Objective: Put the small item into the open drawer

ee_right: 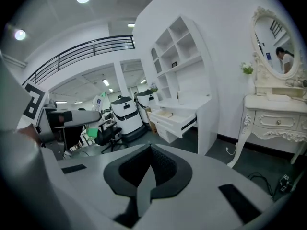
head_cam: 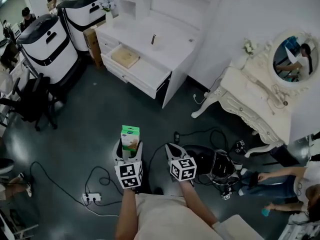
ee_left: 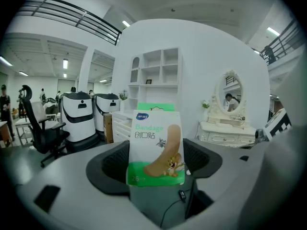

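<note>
While both grippers are hovering over the dark floor (head_cam: 100, 119), well apart from the white cabinet (head_cam: 172, 44), we are recording the following. The left gripper (ee_left: 156, 164) is clamping a small bandage box (ee_left: 156, 145) between its jaws, which are standing apart only by the width of the box. The box is standing upright, its printed face turned toward the gripper's camera and its green top showing above. In the head view we are seeing the same box rising from the jaw tips, in the air above the floor. The right gripper (ee_right: 150, 171) is carrying nothing: its jaws are pressing together, with no gap between them. It is sitting just beside the left gripper, on its right.

We are finding the drawer (head_cam: 145, 73) pulled out from the cabinet front, at the far side of the floor from the grippers. A flat tan item (head_cam: 124, 57) is lying in its left end as the head view shows it. A small dark object (head_cam: 153, 39) is standing on the cabinet top. Two white-and-black machines (head_cam: 47, 46) are standing left of the cabinet, with a black office chair (head_cam: 30, 101) in front of them. A white dressing table (head_cam: 250, 99) with an oval mirror (head_cam: 295, 59) is occupying the right side. A power strip (head_cam: 91, 198) is lying on the floor near the grippers.
</note>
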Available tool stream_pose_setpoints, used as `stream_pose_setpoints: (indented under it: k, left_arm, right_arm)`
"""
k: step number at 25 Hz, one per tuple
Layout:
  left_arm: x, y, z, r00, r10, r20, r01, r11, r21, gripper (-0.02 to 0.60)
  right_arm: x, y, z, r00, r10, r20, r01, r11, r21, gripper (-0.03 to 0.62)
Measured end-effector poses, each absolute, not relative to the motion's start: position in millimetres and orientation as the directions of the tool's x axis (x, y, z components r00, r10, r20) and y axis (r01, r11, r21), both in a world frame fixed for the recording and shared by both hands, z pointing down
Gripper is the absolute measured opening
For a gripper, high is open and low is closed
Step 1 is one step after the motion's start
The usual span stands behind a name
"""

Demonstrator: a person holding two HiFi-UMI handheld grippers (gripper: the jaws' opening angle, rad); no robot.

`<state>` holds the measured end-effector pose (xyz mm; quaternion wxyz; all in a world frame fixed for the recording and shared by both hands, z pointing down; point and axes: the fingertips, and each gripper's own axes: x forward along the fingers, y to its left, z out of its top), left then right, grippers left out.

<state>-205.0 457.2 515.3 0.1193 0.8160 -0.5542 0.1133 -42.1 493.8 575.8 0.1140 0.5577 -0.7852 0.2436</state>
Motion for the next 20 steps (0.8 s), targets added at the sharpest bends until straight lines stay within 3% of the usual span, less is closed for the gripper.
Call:
stream_pose_setpoints:
  k: [20]
  left_arm:
    - [-222,77,477,0.499,-0.817,0.289,-0.865,-0.489,0.114,0.359]
  right_arm:
    - [-90,162,580,-0.309,-0.811,0.496,-0.943,0.195,-0.269,0.025]
